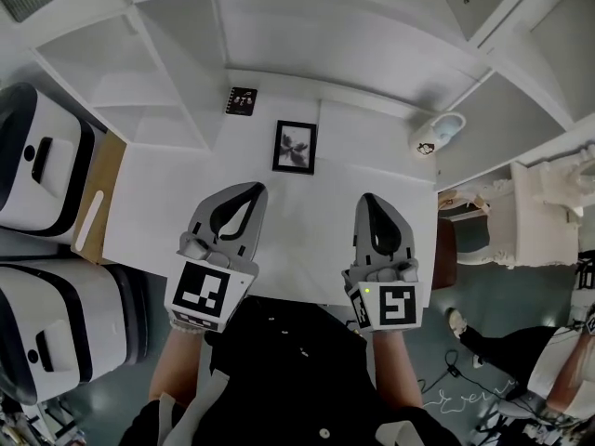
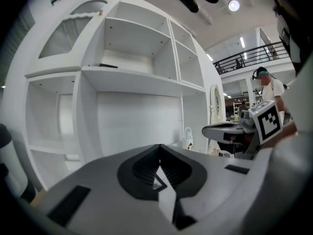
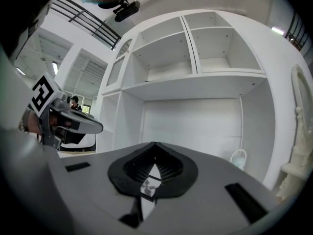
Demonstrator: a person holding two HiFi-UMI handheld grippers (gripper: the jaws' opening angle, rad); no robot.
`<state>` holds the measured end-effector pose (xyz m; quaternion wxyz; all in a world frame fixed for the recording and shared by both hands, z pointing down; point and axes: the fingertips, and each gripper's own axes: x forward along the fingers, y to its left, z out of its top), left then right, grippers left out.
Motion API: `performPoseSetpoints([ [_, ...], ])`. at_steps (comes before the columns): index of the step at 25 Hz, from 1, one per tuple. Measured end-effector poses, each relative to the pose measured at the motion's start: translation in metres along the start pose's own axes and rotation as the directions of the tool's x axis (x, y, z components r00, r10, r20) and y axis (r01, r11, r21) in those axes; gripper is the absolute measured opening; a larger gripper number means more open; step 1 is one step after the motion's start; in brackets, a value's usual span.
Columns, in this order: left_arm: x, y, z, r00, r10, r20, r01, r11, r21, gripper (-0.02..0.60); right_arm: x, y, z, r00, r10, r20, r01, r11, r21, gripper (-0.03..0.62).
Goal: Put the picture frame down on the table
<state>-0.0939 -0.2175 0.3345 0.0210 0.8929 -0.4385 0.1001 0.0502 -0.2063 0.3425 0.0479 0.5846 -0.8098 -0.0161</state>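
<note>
The black picture frame [image 1: 295, 146] with a grey flower print rests on the white table [image 1: 167, 212], near the back middle, its face toward me. Both grippers hover over the table's front half, well short of the frame and not touching it. My left gripper [image 1: 255, 188] is shut and holds nothing. My right gripper [image 1: 368, 196] is shut too and empty. Through the slit under the shut jaws, a corner of the frame [image 2: 157, 181] shows in the left gripper view and the print [image 3: 146, 187] in the right gripper view.
A small black card [image 1: 242, 101] lies at the table's back left and a white mug [image 1: 437, 135] stands at its back right. White shelving [image 1: 307, 26] rises behind. Two white-and-black machines [image 1: 42, 170] stand left; a chair [image 1: 446, 254] and a person [image 1: 558, 360] are right.
</note>
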Motion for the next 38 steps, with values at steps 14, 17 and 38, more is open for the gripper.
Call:
performPoseSetpoints([
  [14,-0.025,0.011,0.008,0.997,0.080,0.013,-0.079,0.996,-0.051,0.002,-0.003,0.010,0.017,0.999,0.032,0.025,-0.031,0.999,-0.034,0.002],
  [17,-0.027,0.016,0.003,0.996,0.091,0.012,-0.090,0.994,-0.057,0.002,-0.004,0.009,0.015,0.999,0.031,0.014,-0.031,0.999,-0.025,0.002],
  [38,-0.031,0.035,-0.011,0.992,0.126,0.001,-0.125,0.984,-0.123,0.003,0.003,0.022,0.005,0.998,0.055,-0.034,-0.056,0.998,-0.042,0.002],
])
